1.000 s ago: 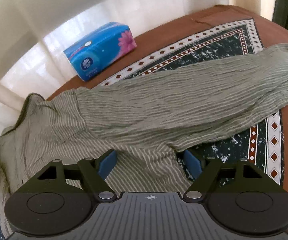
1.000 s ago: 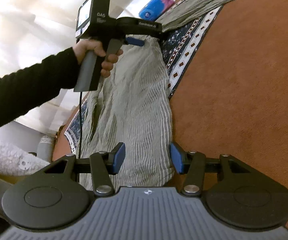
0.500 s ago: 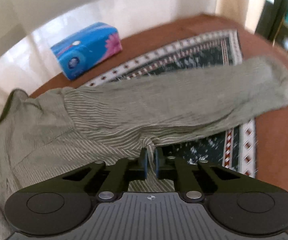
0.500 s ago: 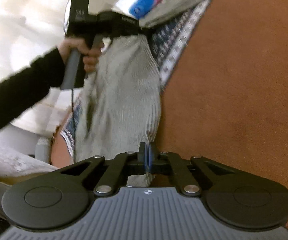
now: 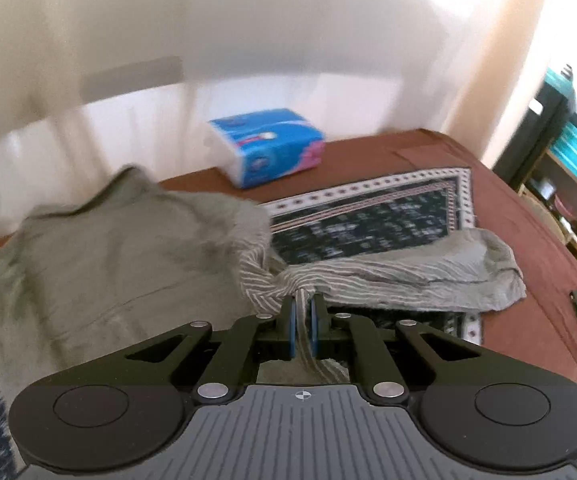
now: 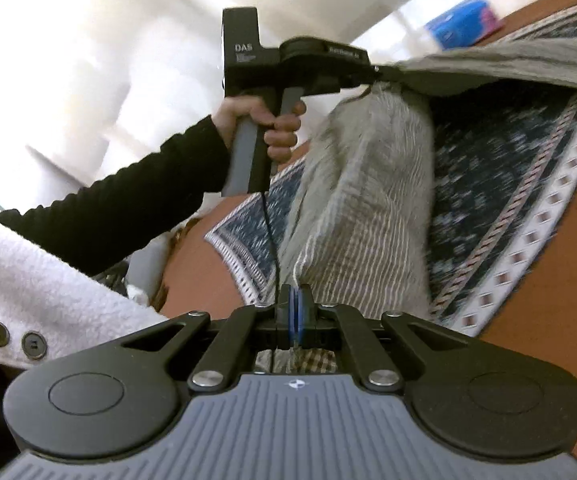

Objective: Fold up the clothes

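2 grippers lifting a striped garment off the bench

Left gripper (image 5: 302,316) and right gripper (image 6: 295,312) each have fingers pinching the striped garment (image 5: 108,264), bunched and hanging ahead of them. It looks light, limp and sagging; hems or seams seem safest holds.

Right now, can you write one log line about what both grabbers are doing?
left gripper: shut on striped shirt | right gripper: shut on shirt hem | sleeve on patterned mat

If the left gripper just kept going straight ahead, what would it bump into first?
Probably the striped shirt that the left gripper already pinches, bunched just ahead; beyond it lies the patterned mat. Depth is unclear.
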A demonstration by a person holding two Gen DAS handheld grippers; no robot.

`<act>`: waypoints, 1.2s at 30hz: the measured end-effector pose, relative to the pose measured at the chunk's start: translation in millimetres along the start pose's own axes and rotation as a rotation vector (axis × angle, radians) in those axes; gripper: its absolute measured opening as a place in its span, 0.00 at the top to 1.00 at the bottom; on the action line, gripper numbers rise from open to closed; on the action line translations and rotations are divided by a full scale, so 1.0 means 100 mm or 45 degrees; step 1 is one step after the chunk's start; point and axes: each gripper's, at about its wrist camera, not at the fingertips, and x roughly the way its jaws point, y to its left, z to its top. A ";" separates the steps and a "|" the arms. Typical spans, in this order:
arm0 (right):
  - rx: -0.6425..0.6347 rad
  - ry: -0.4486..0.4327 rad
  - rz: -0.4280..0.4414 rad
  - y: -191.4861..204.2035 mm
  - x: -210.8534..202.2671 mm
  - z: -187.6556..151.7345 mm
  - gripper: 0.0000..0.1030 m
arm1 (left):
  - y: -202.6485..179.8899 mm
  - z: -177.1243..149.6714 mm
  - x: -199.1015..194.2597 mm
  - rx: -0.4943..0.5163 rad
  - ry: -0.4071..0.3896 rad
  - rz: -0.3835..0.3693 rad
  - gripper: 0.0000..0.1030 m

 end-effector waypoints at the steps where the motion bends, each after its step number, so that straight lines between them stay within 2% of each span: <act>1: -0.001 0.020 0.005 0.02 0.08 -0.02 0.98 | 0.09 -0.04 -0.03 -0.021 0.001 0.009 0.98; 8: -0.021 0.165 -0.002 0.09 0.65 -0.16 0.98 | 0.53 -0.25 0.00 -0.089 0.037 0.049 0.98; 17: -0.079 0.333 -0.095 0.05 1.26 -0.33 0.97 | 0.74 -0.49 0.12 -0.088 0.065 0.074 0.95; 18: -0.085 0.341 -0.103 0.05 1.29 -0.35 0.96 | 0.75 -0.52 0.13 -0.074 0.071 0.085 0.93; 20: -0.098 0.362 -0.121 0.05 1.37 -0.38 0.95 | 0.76 -0.56 0.16 -0.044 0.084 0.113 0.76; 21: -0.104 0.372 -0.127 0.05 1.39 -0.39 0.94 | 0.77 -0.58 0.16 -0.034 0.087 0.128 0.71; 23: -0.103 0.389 -0.136 0.03 1.44 -0.42 0.94 | 0.78 -0.62 0.17 -0.023 0.089 0.146 0.49; 25: -0.104 0.397 -0.142 0.02 1.46 -0.44 0.93 | 0.80 -0.63 0.15 -0.027 0.090 0.144 0.40; 28: -0.089 0.412 -0.138 0.04 1.43 -0.45 0.91 | 0.84 -0.63 0.11 -0.043 0.090 0.134 0.34; 30: -0.099 0.449 -0.121 0.09 1.41 -0.45 0.79 | 0.89 -0.61 0.02 -0.077 0.089 0.111 0.31; 33: -0.142 0.511 -0.045 0.22 1.29 -0.41 0.74 | 0.99 -0.57 -0.21 -0.142 0.054 0.089 0.29; 35: -0.220 0.490 -0.065 0.31 1.10 -0.33 0.74 | 1.04 -0.54 -0.42 -0.176 0.010 0.084 0.29; 36: -0.234 0.446 -0.105 0.31 0.99 -0.27 0.74 | 1.05 -0.54 -0.55 -0.183 -0.018 0.073 0.29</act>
